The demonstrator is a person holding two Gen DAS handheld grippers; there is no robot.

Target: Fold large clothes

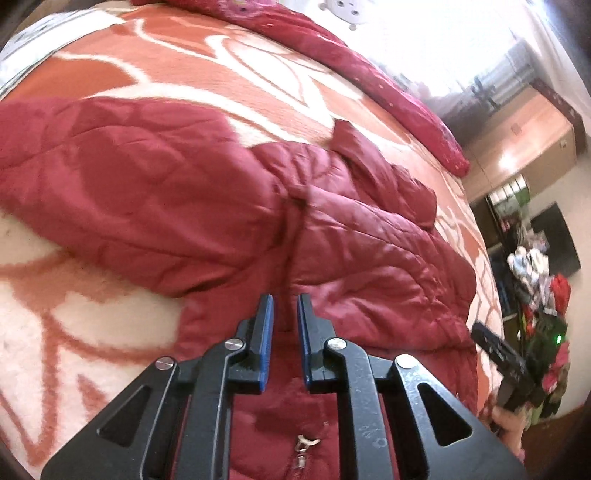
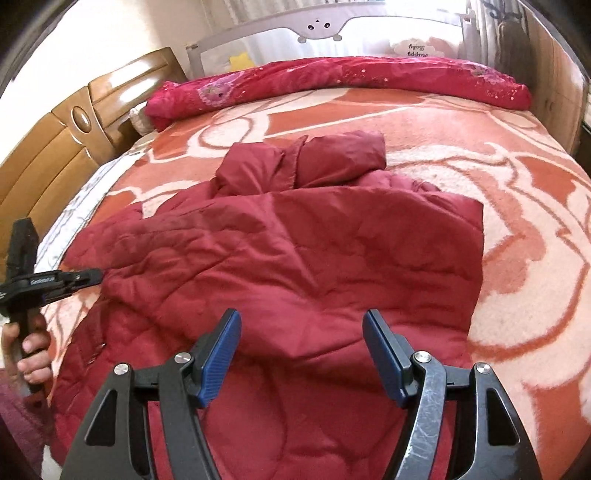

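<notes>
A quilted red coat (image 2: 280, 258) lies spread across the middle of a bed, partly folded, one panel laid over the body and the collar end bunched toward the upper centre of the right wrist frame. At far left of that frame, the left gripper (image 2: 94, 275) hangs off the coat's left edge, gripped by the person's hand (image 2: 27, 354); from this side its jaws cannot be read. The left wrist view settles it: the blue pads (image 1: 269, 332) stand a narrow gap apart over the coat's lower centre, parted and holding nothing, with a zip pull (image 1: 304, 441) visible below them. At lower centre of the right wrist frame, the right gripper (image 2: 302, 325) is splayed wide and empty above the near hem, probably poised to take the next edge for another fold.

Around the coat, the orange-and-cream blanket (image 2: 517, 221) covers the bed and offers a flat surface on every side. A rolled crimson quilt (image 2: 332, 79) runs along the top of the frame, well apart from the coat, with a wooden headboard (image 2: 55, 147) at upper left and a white bed rail (image 2: 325, 24) behind. Nothing appears to block either gripper; the bunched collar end looks the likeliest place for a fold to go crooked.
</notes>
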